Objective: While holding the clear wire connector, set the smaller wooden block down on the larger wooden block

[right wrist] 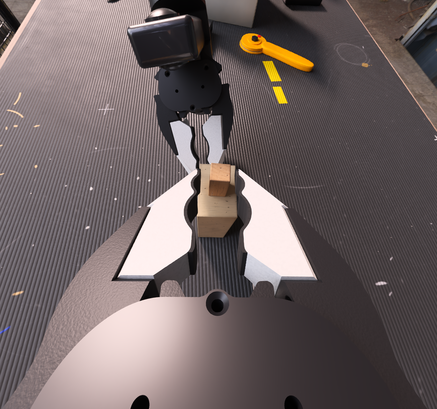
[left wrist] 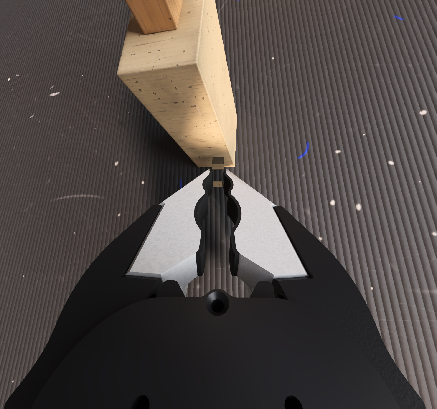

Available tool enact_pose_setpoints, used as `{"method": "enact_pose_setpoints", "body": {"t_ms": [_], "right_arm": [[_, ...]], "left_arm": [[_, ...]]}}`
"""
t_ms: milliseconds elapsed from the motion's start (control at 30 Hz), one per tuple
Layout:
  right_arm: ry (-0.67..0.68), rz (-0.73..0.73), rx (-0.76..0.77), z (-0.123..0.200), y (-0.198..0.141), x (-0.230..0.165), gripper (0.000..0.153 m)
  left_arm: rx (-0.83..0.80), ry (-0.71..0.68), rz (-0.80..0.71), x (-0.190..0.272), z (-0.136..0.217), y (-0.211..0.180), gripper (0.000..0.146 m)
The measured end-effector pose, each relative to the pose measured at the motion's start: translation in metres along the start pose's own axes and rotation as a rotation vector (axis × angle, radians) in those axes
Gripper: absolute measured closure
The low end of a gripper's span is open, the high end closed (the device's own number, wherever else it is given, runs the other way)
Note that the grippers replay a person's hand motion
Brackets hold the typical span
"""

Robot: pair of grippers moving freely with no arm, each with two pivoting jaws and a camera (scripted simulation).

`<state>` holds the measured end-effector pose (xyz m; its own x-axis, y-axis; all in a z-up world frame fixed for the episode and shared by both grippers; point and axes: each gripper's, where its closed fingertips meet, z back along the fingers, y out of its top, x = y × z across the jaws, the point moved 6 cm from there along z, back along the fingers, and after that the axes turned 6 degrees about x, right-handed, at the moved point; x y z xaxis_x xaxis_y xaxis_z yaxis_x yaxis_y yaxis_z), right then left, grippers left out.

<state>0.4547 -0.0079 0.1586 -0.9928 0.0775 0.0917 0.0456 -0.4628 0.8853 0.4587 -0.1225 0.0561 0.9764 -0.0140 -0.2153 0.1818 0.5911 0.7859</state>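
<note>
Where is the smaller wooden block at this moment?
In the right wrist view, the smaller wooden block stands on top of the larger wooden block, between the right hand-held gripper's open fingers.

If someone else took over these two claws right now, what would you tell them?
Left gripper: fingers shut on the clear wire connector, close to one end of the larger wooden block.
Right gripper: open, fingers either side of the blocks, apparently not gripping.
Smaller wooden block: standing on the larger one.
Done: placing, it seems.
Left: back the right gripper away without dropping the connector.
</note>
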Motion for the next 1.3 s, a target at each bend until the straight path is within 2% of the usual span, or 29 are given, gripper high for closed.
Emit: {"method": "enact_pose_setpoints", "body": {"t_ms": [300,433,500,633,733,833,900,1100,1300], "right_arm": [[-0.024,0.025,0.032,0.011,0.004,-0.004,0.12],[-0.047,0.023,0.04,0.027,-0.002,-0.002,0.12],[-0.063,0.016,-0.01,0.036,-0.017,0.001,0.12],[-0.039,-0.018,-0.204,0.045,-0.067,-0.004,0.121],[-0.001,-0.056,-0.302,0.043,-0.1,-0.011,0.121],[0.005,-0.083,-0.345,0.037,-0.117,-0.012,0.121],[0.005,-0.105,-0.323,0.034,-0.119,-0.01,0.121],[-0.005,-0.09,-0.312,0.028,-0.119,-0.006,0.136],[0.007,-0.093,-0.335,0.026,-0.118,-0.005,0.136]], "left_arm": [[0.0,0.001,-0.003,0.0,0.0,0.0,0.138],[0.001,0.004,-0.008,0.0,0.0,0.0,0.139],[0.0,0.003,-0.011,0.0,0.0,0.0,0.139],[-0.001,0.003,-0.019,0.0,0.0,0.0,0.138],[-0.002,0.005,-0.025,0.0,0.0,0.0,0.138],[-0.002,0.005,-0.028,0.0,0.0,0.0,0.138],[-0.002,0.003,-0.028,0.0,0.0,0.0,0.138],[0.001,0.001,-0.031,0.0,0.0,0.0,0.138],[0.0,-0.004,-0.033,-0.001,0.0,-0.001,0.138]]}}
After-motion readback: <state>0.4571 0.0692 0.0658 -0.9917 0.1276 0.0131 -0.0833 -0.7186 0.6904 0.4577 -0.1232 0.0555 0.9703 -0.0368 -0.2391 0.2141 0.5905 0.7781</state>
